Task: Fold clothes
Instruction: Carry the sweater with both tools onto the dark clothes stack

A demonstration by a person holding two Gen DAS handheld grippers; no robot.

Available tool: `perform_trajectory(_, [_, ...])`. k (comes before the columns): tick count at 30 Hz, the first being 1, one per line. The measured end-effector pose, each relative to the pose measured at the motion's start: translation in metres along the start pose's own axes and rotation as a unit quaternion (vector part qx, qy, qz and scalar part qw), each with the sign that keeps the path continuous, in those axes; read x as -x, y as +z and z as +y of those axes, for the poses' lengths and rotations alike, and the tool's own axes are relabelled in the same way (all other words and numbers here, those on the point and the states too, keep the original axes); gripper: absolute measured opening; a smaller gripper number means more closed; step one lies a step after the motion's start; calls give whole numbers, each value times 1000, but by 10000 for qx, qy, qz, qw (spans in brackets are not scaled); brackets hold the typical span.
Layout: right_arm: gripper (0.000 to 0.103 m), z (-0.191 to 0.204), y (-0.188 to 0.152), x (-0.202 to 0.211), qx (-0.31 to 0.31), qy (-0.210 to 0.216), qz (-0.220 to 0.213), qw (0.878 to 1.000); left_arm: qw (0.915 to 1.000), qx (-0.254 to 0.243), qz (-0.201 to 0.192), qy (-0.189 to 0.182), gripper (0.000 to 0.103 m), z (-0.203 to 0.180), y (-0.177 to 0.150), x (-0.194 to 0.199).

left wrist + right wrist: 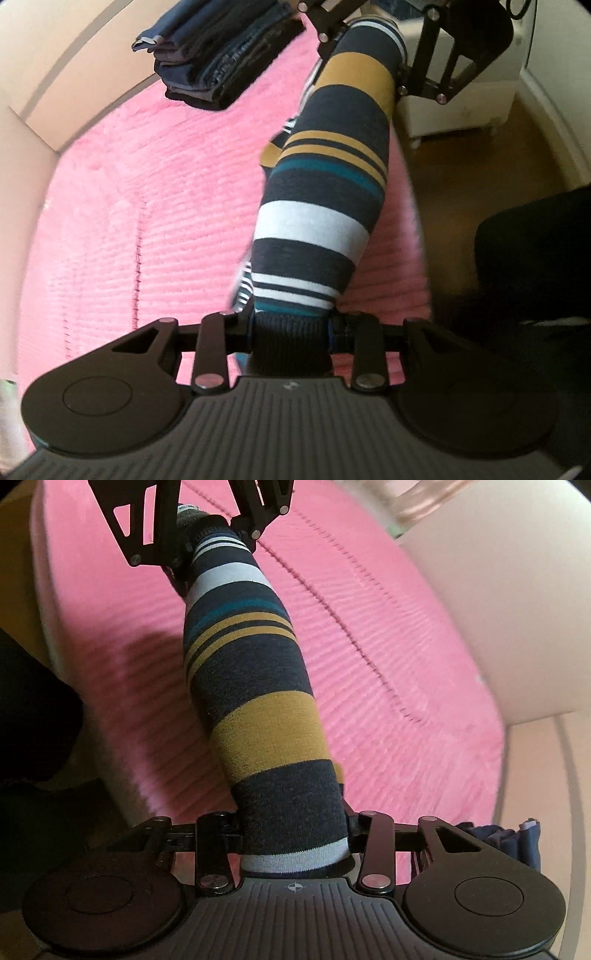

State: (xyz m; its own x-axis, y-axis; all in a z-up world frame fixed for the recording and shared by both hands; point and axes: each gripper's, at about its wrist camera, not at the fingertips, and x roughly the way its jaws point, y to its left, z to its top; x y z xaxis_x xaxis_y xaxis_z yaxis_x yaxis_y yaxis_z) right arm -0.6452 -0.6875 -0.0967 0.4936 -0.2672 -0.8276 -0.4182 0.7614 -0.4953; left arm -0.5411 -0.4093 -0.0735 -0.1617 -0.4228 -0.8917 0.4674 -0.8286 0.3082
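You have the striped sock [317, 206] pinched at both ends by left gripper [291, 332] and right gripper [295, 834]; folded pile [218, 55] upper left done, sock unfolded.

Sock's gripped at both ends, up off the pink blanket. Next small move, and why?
Probably bring the two ends together to fold it in half. The striped sock hangs stretched between the left gripper, clamped on its ribbed cuff, and the right gripper, clamped on the other end, above the pink blanket. A folded stack already sits at its far edge.
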Motion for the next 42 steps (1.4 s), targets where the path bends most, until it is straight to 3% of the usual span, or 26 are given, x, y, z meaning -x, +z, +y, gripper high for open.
perform_trajectory(4, [41, -45, 23, 52, -37, 493, 284, 9984, 9989, 25, -38, -457, 29, 31, 20, 48])
perform_trajectory(9, [41, -97, 39, 107, -386, 392, 494, 9973, 9973, -184, -429, -560, 29, 73, 56, 94])
perform_trajectory(14, [41, -157, 31, 140, -814, -374, 495, 9947, 9925, -781, -945, 22, 29, 119, 124, 117])
perform_trajectory(21, [41, -282, -31, 171, -1118, -1811, 413, 9762, 9701, -1451, -1668, 1002, 29, 182, 281, 112])
perform_trajectory(24, [41, -349, -78, 165, -1022, -2195, 318, 9697, 9622, -1565, -1771, 1351, 29, 204, 355, 89])
perform_trajectory(28, [41, -438, -139, 145, -866, -2463, 190, 9651, 9581, -1526, -1701, 1729, 29, 240, 459, 42])
perform_trajectory(31, [41, -491, -178, 124, -688, -2727, 37, 9596, 9480, -1593, -1690, 2175, 30, 257, 513, 2])
perform_trajectory(34, [42, -502, -218, 90, -568, -2923, -79, 9546, 9325, -1887, -1714, 2560, 30, 247, 532, -58])
perform_trajectory(37, [43, -485, -252, 32, -760, -2626, -63, 9619, 9358, -2211, -1395, 2364, 31, 218, 519, -140])
perform_trajectory(39, [43, -458, -264, -12, -787, -2146, 137, 9734, 9453, -2393, -1003, 1976, 33, 198, 507, -192])
perform_trajectory(40, [44, -446, -267, -27, -760, -1906, 204, 9785, 9493, -2454, -812, 1792, 33, 189, 501, -212])
perform_trajectory(42, [48, -420, -267, -44, -594, -1768, 232, 9822, 9482, -2463, -746, 1862, 34, 179, 491, -226])
